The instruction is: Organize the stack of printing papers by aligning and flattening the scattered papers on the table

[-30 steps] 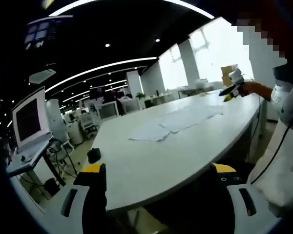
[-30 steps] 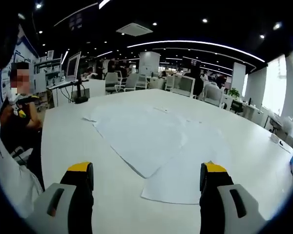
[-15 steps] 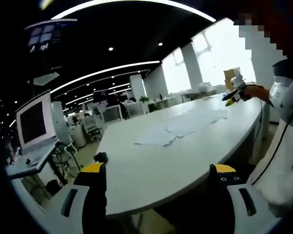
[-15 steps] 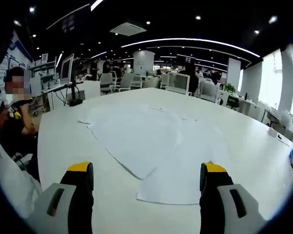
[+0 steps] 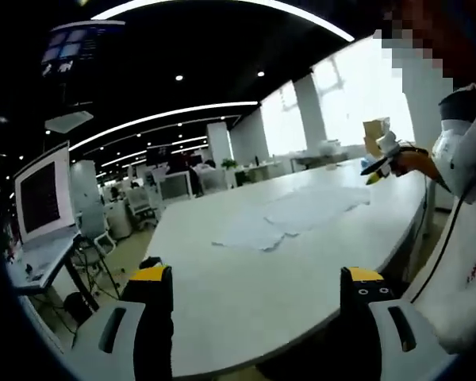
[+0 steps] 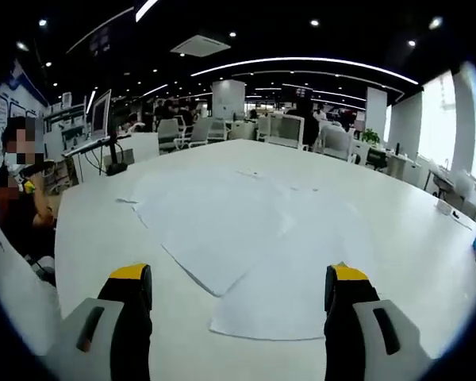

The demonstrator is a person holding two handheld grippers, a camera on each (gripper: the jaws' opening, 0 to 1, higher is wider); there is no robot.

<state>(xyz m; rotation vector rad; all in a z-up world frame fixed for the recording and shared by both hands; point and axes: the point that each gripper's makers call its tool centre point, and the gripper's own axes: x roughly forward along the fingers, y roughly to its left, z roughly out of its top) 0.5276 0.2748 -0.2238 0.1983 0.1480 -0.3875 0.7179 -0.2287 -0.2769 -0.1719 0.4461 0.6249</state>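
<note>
Right gripper view looks across the white desk (image 6: 428, 262) at the scattered papers (image 6: 246, 238), which lie fanned and overlapping in the middle of the desk, the nearest sheet's corner pointing toward the near edge between the right tongs (image 6: 238, 298). Those tongs stand wide apart and empty, above the near edge and clear of the paper. In the left gripper view the left tongs (image 5: 254, 295) are likewise spread and hold nothing, hanging off a far corner of the desk, well apart from the papers (image 5: 293, 216); the other tongs (image 5: 378, 163) show there in a hand at the opposite edge. The likely trouble, as I judge it, is that thin sheets lying flat give the tongs no lip to catch: a jaw pressed down and dragged could crease or fold a corner, or push the top sheet while those under it stay, fanning the pile wider. Sweeping from one side alone might also slide sheets toward the desk edge. As for counts: two tongs, one desk, and at least three sheets by the visible edges, though white on white hides the true number.
</note>
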